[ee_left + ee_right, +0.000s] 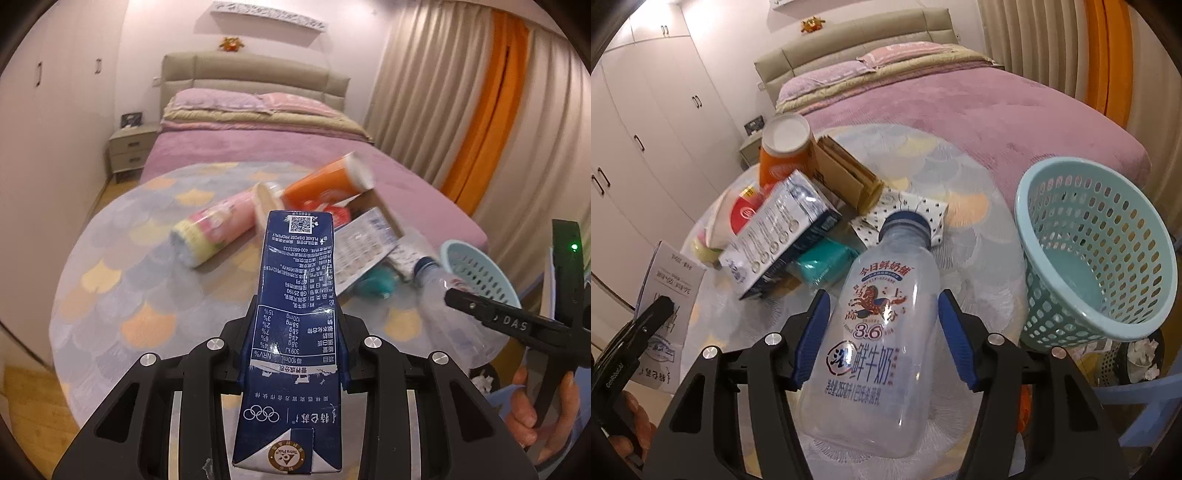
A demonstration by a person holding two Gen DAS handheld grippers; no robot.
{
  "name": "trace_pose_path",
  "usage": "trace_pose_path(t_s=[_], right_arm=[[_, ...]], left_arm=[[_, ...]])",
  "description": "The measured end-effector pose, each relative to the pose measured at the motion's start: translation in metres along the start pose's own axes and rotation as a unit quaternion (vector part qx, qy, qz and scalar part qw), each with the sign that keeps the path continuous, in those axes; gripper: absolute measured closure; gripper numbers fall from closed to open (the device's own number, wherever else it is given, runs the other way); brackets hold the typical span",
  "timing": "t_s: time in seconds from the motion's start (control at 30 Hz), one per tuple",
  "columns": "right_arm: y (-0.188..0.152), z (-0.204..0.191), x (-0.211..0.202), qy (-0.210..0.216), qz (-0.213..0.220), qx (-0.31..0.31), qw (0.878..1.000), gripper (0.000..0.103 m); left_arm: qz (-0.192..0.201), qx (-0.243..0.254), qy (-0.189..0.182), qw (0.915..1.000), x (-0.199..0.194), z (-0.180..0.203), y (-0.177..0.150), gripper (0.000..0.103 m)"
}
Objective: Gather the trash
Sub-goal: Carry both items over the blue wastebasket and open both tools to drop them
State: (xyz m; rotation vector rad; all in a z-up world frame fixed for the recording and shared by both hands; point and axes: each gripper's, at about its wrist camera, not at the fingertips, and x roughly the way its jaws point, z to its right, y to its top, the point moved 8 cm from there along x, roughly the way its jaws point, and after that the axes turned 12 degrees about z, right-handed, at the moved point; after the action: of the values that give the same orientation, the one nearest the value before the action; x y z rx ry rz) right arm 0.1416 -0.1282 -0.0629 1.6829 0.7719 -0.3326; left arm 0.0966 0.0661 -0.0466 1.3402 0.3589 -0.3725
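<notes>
over table, tools clamp carton, bottle.

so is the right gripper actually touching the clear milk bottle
Touching. The right wrist view shows the right gripper with both blue pads pressed against the sides of the clear milk bottle, no gap.

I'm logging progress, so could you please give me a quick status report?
Left hand-held gripper shut on dark blue milk carton. Right hand-held gripper shut on clear plastic milk bottle. Teal perforated basket alongside, unobstructed.
</notes>
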Motion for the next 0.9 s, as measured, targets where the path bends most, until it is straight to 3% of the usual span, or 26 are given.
trace_pose_path(t_s=[0.37,0.5,0.6,0.67,0.7,0.9], right_arm=[[-0.028,0.007,0.017,-0.009,-0.053,-0.011,0.998,0.048],[-0.032,0.006,0.021,-0.026,-0.067,-0.016,0.997,0.032],[-0.037,0.009,0.027,-0.033,-0.080,-0.014,0.996,0.030],[-0.040,0.009,0.029,-0.030,-0.086,-0.014,0.996,0.036],[-0.040,0.008,0.029,-0.025,-0.084,-0.016,0.996,0.048],[-0.021,0.008,0.009,-0.009,-0.035,-0.022,0.999,0.049]], left_arm=[[-0.009,0.015,-0.020,0.9996,0.011,0.025,-0.006,0.071],[-0.009,0.018,-0.022,0.9996,0.009,0.025,-0.007,0.071],[-0.007,0.020,-0.024,0.9995,0.009,0.027,-0.005,0.071],[-0.008,0.022,-0.026,0.9994,0.009,0.029,-0.005,0.071],[-0.007,0.024,-0.027,0.9993,0.009,0.030,-0.005,0.071],[0.002,0.038,-0.046,0.9982,0.012,0.052,0.005,0.071]])
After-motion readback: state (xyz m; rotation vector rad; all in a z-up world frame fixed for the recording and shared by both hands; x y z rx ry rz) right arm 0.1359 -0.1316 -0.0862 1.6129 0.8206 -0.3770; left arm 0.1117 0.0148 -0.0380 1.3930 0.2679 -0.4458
